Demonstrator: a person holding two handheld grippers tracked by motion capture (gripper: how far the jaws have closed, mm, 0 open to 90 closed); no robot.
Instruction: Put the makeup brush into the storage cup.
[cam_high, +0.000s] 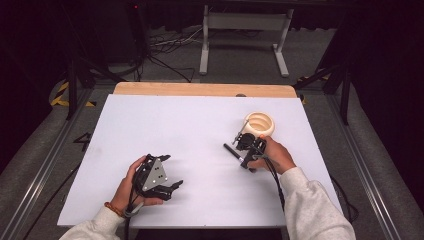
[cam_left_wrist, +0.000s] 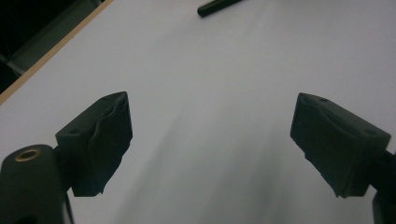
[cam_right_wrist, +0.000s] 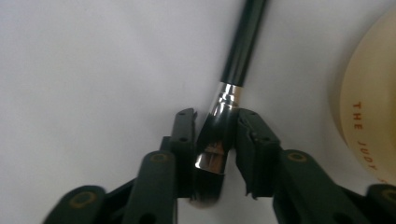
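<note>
A makeup brush (cam_right_wrist: 243, 46) with a black handle and a silver ferrule lies on the white table (cam_high: 175, 120). My right gripper (cam_right_wrist: 215, 114) is shut on it at the ferrule, with the handle reaching away past the jaws. In the high view the right gripper (cam_high: 245, 145) is low over the table, just in front of a cream cup (cam_high: 260, 124), and the brush handle (cam_high: 230, 148) pokes out to its left. My left gripper (cam_high: 172, 171) rests at the front left, open, with nothing between its pads (cam_left_wrist: 100, 140). The brush's handle tip (cam_left_wrist: 217, 6) lies far off in the left gripper view.
The cream cup (cam_right_wrist: 369, 121) with orange lettering stands close to the right of the brush. A wooden strip (cam_high: 205, 89) runs along the table's far edge. Cables and a metal stand (cam_high: 245, 35) are on the floor beyond it.
</note>
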